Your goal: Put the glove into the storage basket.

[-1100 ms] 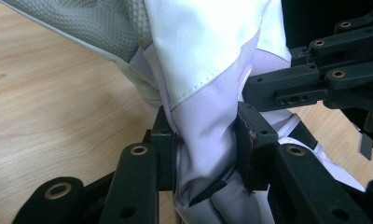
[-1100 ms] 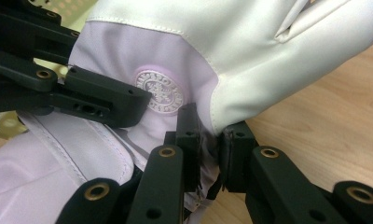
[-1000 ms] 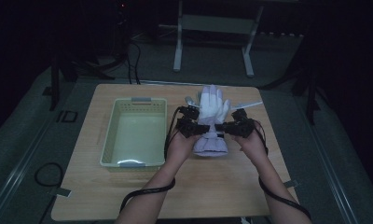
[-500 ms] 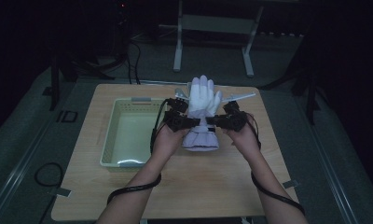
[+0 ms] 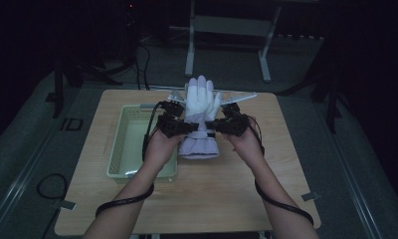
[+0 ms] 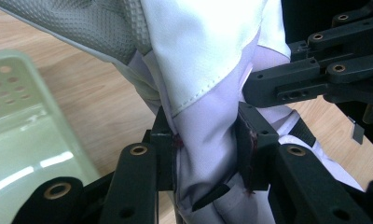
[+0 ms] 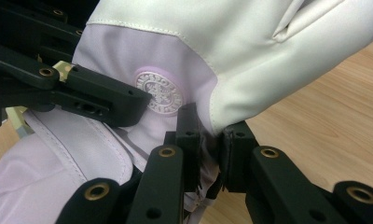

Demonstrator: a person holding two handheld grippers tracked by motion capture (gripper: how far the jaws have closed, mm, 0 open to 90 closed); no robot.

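Note:
A white and pale lilac padded glove [image 5: 201,112] hangs upright above the wooden table [image 5: 227,189], fingers pointing up and away, cuff down. My left gripper [image 5: 186,127] is shut on the glove's wrist from the left. Its jaws pinch a thick fold of lilac fabric [image 6: 208,135] in the left gripper view. My right gripper [image 5: 216,127] is shut on the opposite side of the wrist. In the right gripper view its jaws clamp the fabric seam [image 7: 211,140] just below a round embossed logo [image 7: 159,91]. Each gripper view shows the other gripper's black linkage beyond the glove.
A pale green perforated plastic basket [image 5: 118,149] sits on the table's left half, just left of my left hand. A clear angular object [image 5: 239,97] lies at the table's far edge behind the glove. Dark floor, cables and a metal stand surround the table.
Both grippers have carried the glove farther from the person and somewhat higher, keeping their hold on its wrist. The glove now stands more upright.

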